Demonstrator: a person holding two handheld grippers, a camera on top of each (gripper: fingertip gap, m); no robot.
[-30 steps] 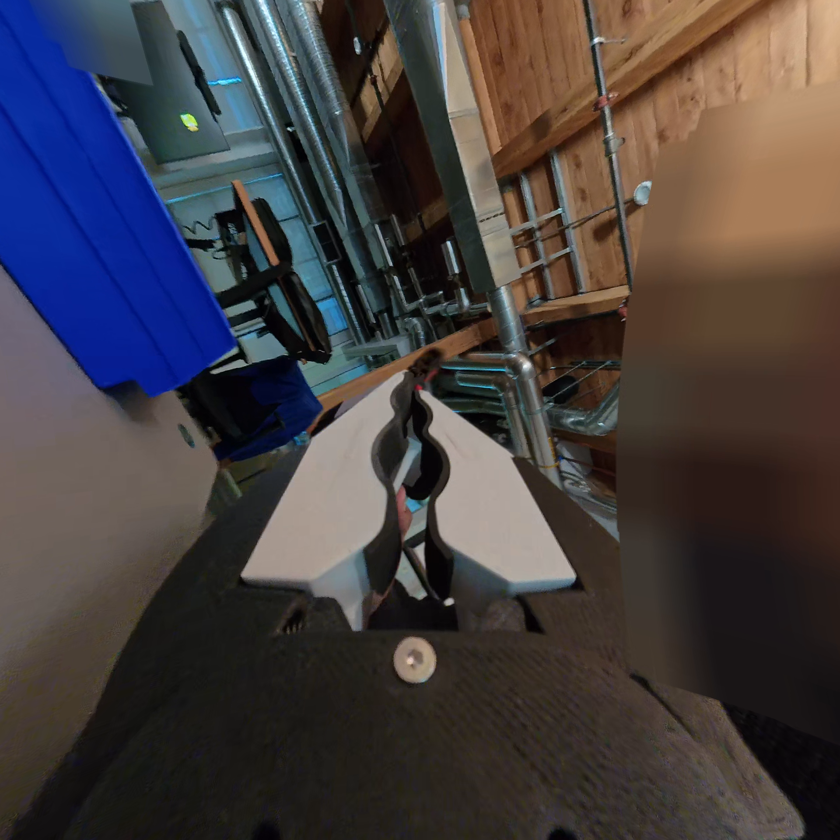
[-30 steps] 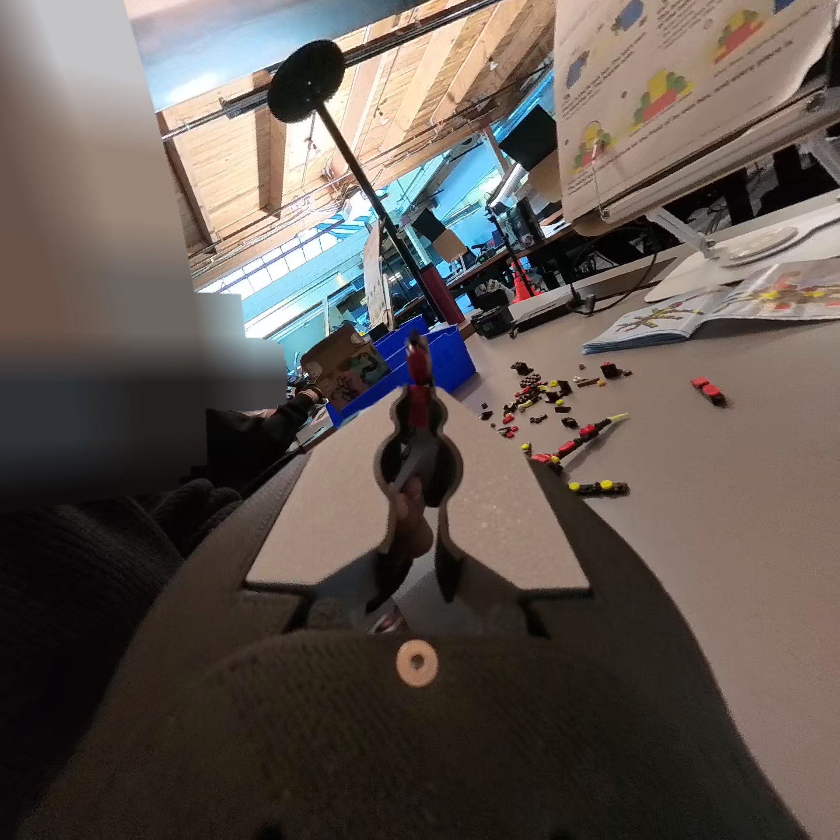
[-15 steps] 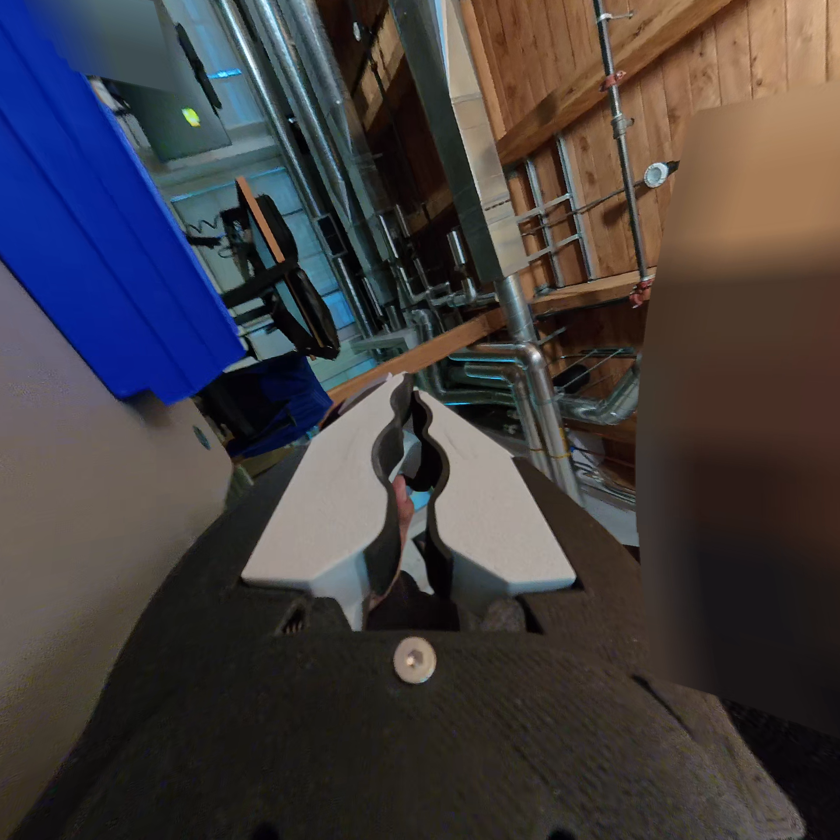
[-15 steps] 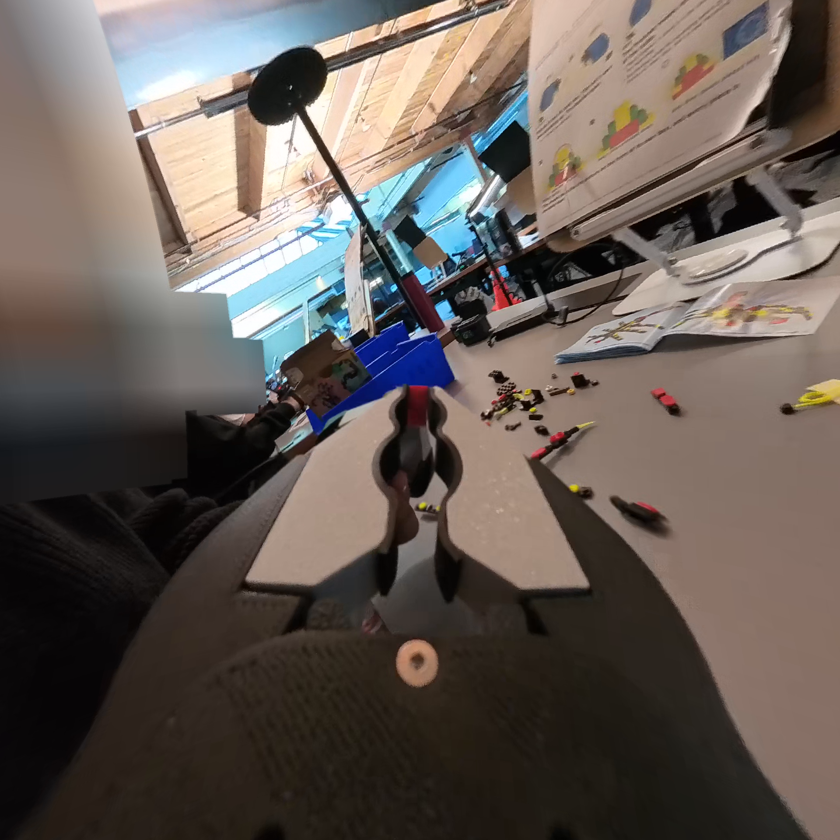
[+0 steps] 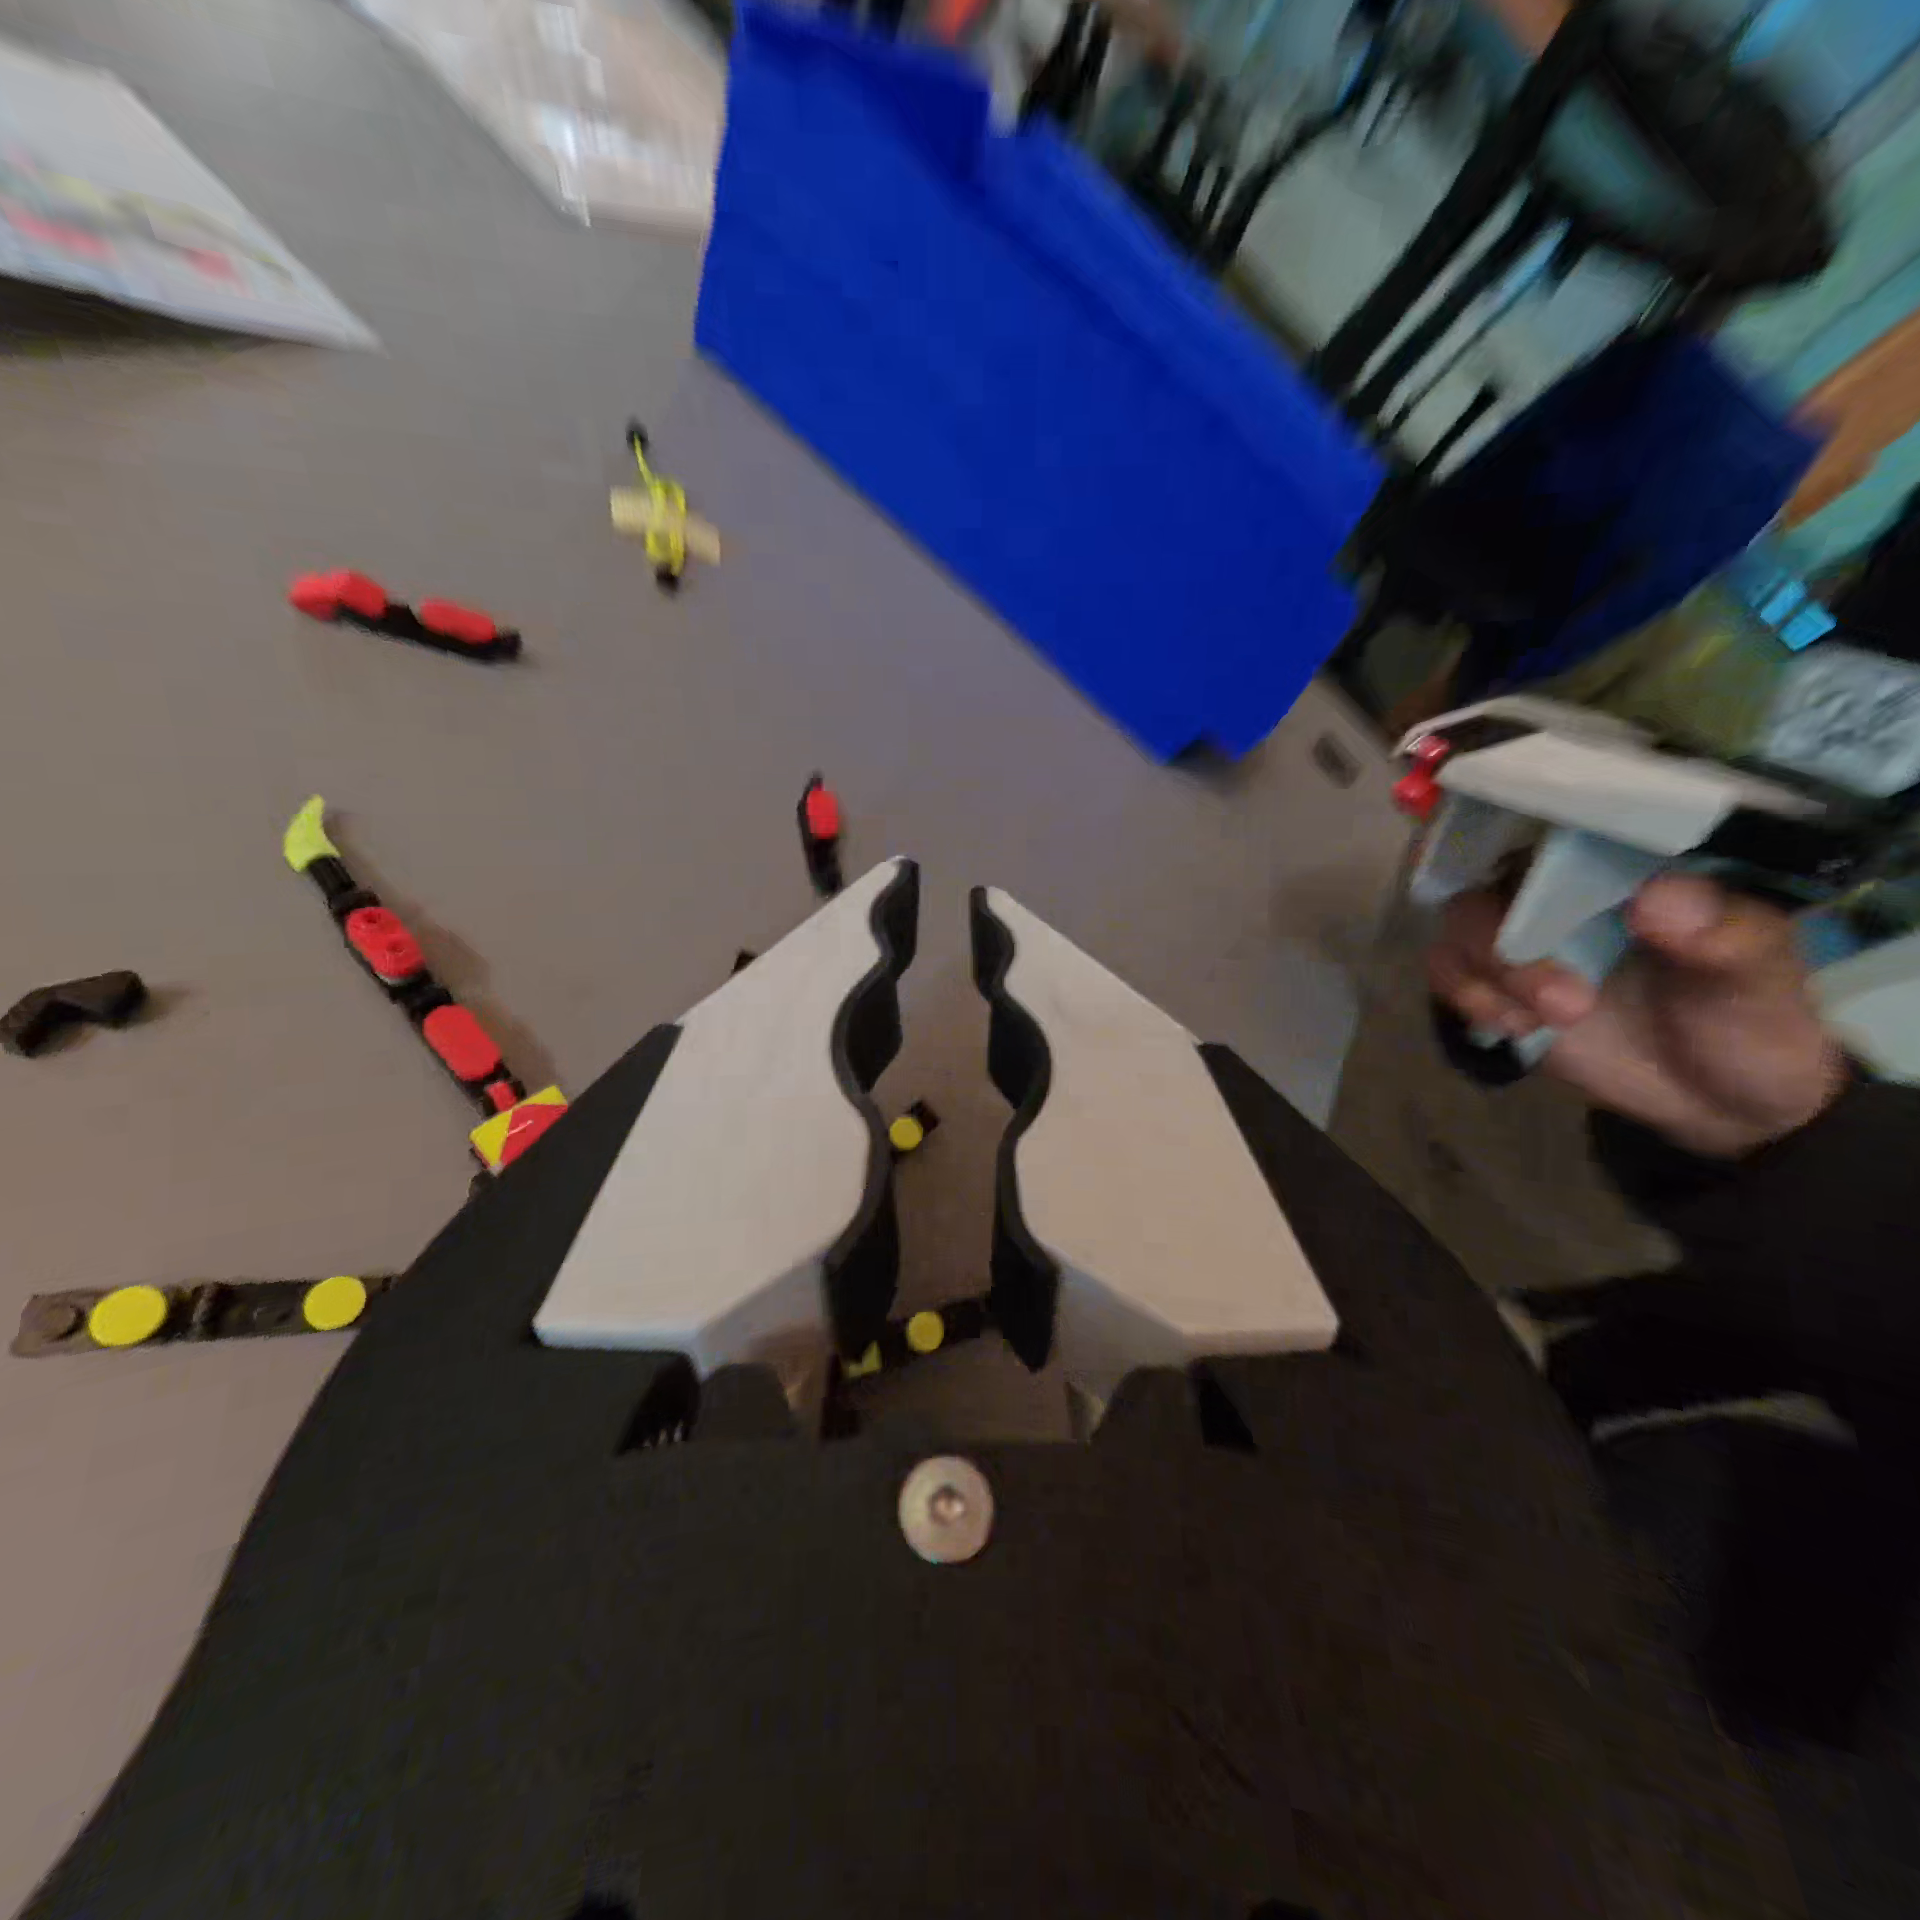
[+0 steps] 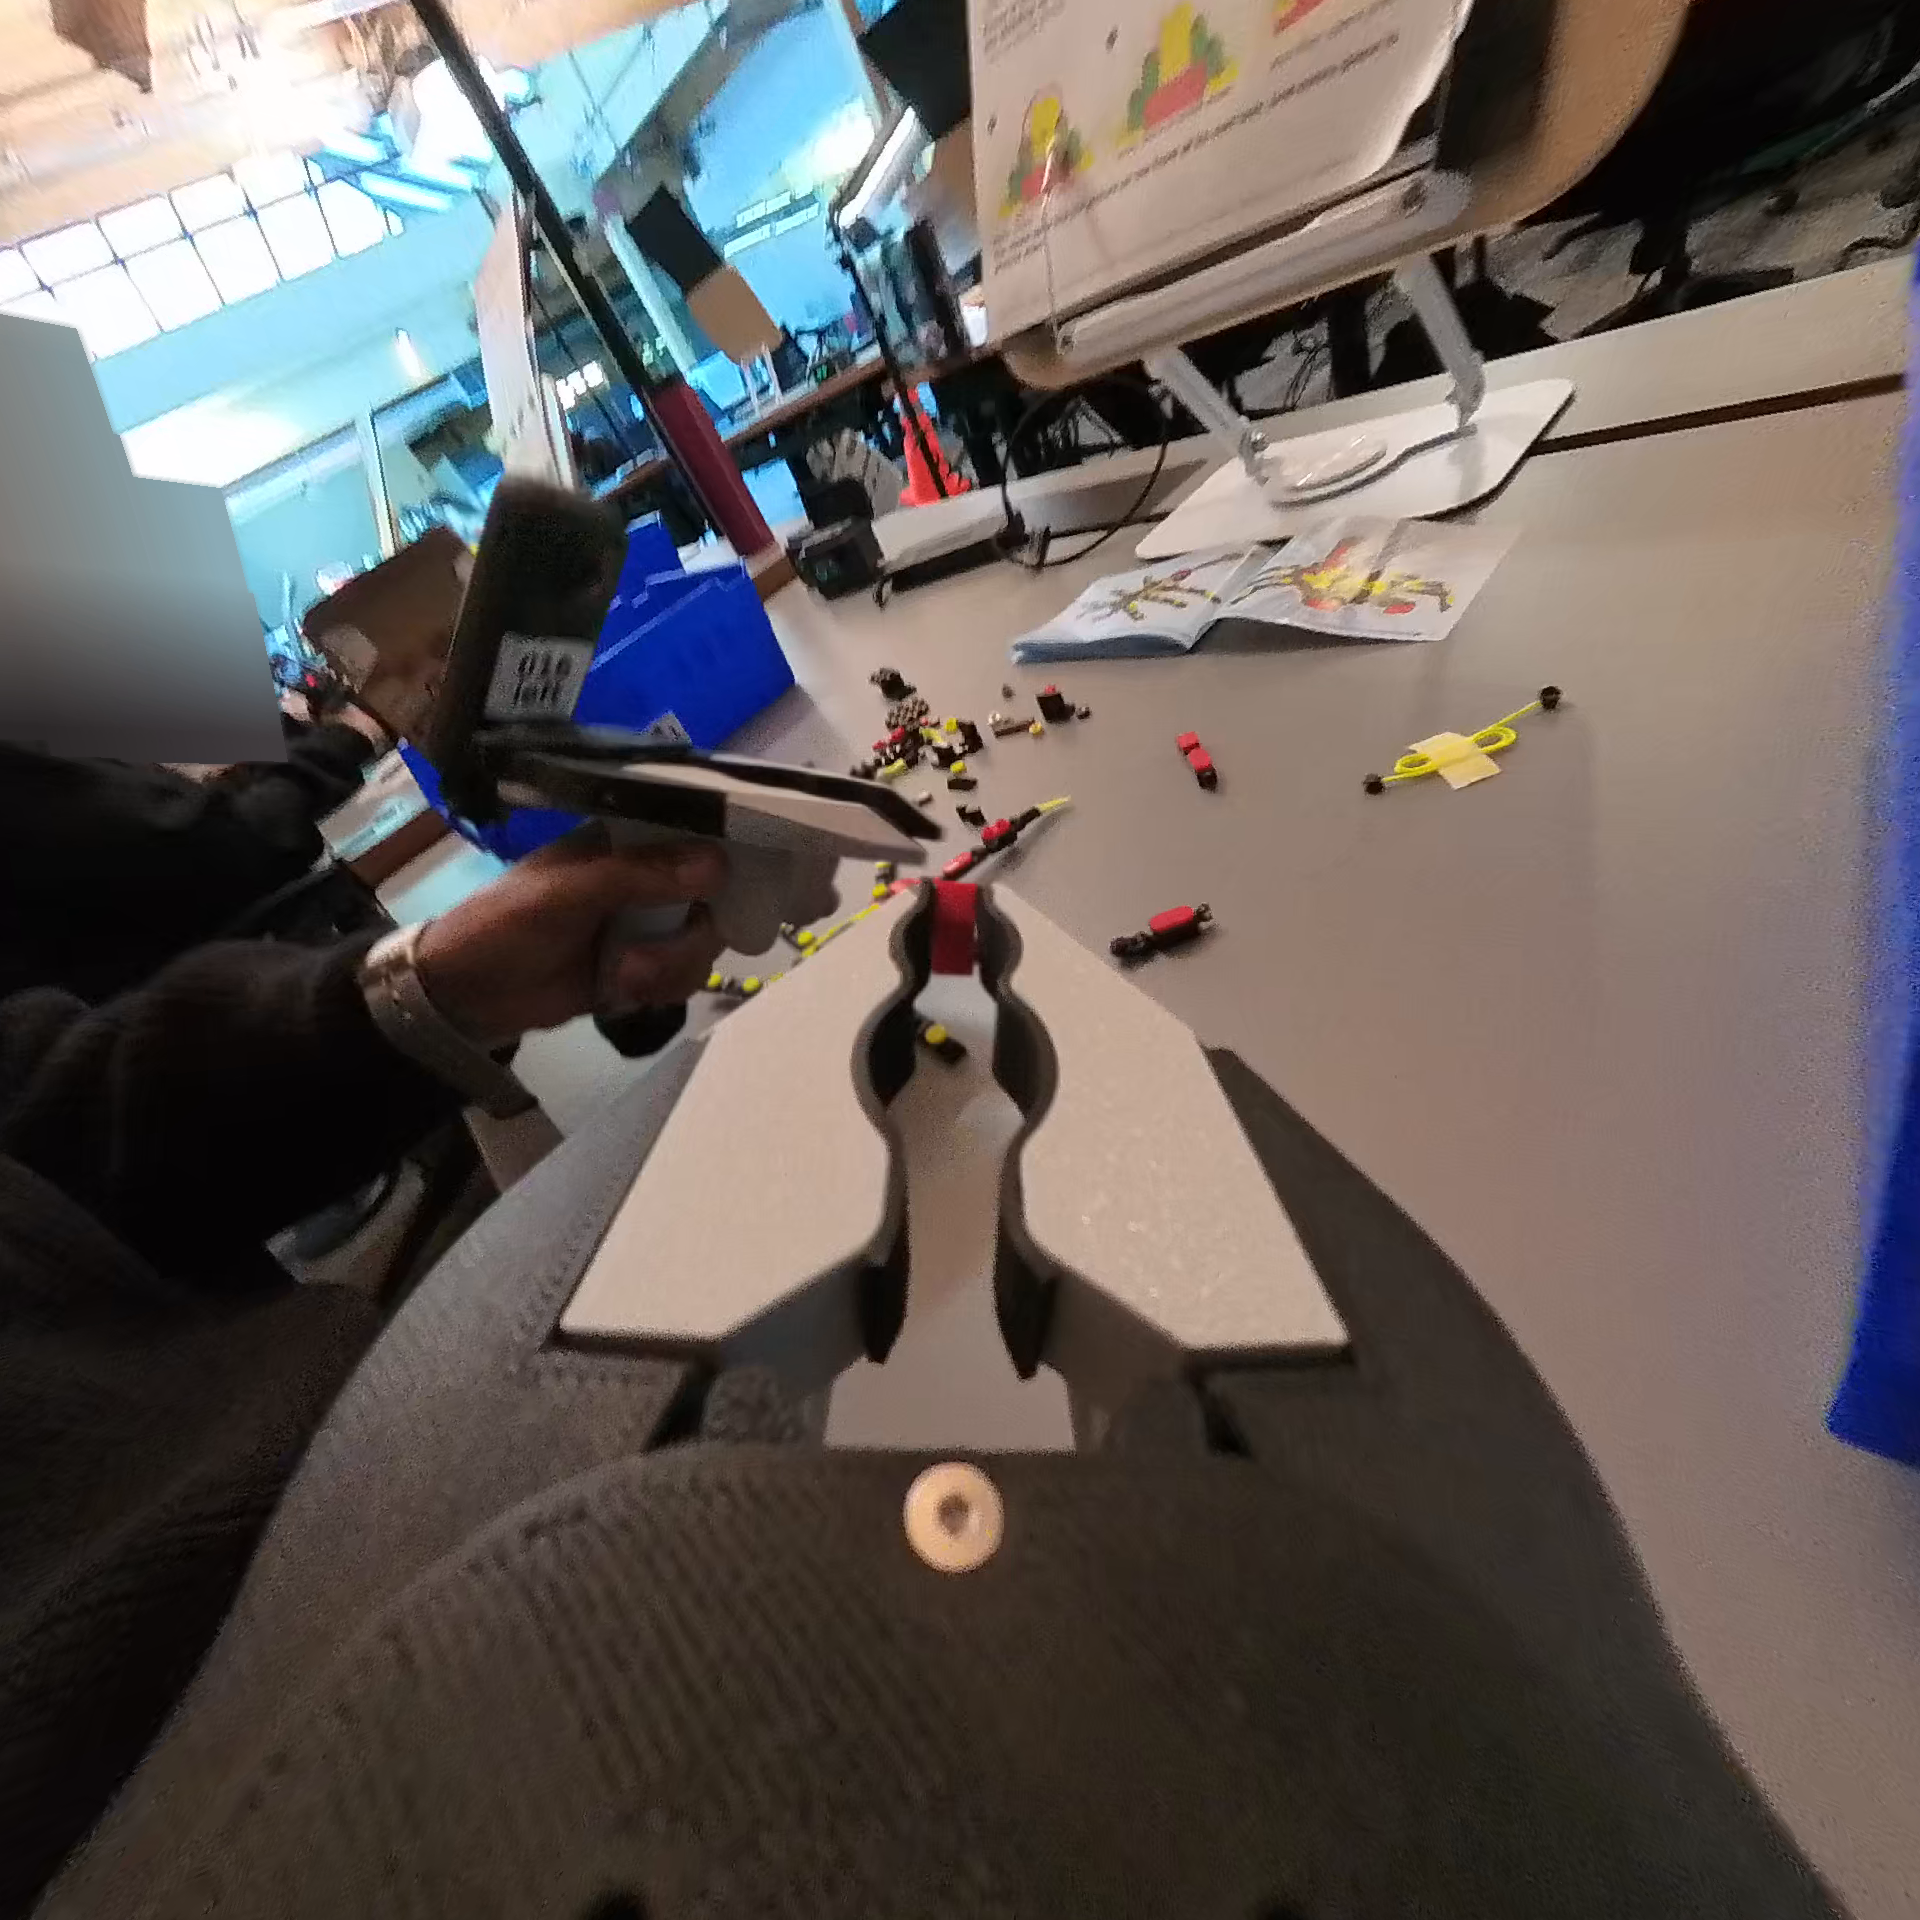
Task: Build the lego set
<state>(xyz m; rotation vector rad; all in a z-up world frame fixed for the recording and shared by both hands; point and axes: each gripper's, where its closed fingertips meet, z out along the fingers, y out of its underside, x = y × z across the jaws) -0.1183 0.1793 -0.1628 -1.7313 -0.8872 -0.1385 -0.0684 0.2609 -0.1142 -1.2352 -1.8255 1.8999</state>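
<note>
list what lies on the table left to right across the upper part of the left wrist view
open booklet → red and black piece → yellow string piece → blue bin → right gripper holding a red brick

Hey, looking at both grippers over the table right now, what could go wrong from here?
1. The right gripper pinches the red piece only at its very tips, so it may slip or twist out.
2. The left gripper, jaws open and empty, hangs low over loose parts like the long black and red strip; coming down it may knock them.
3. The left wrist view is blurred by motion, so aim may be off.
</note>
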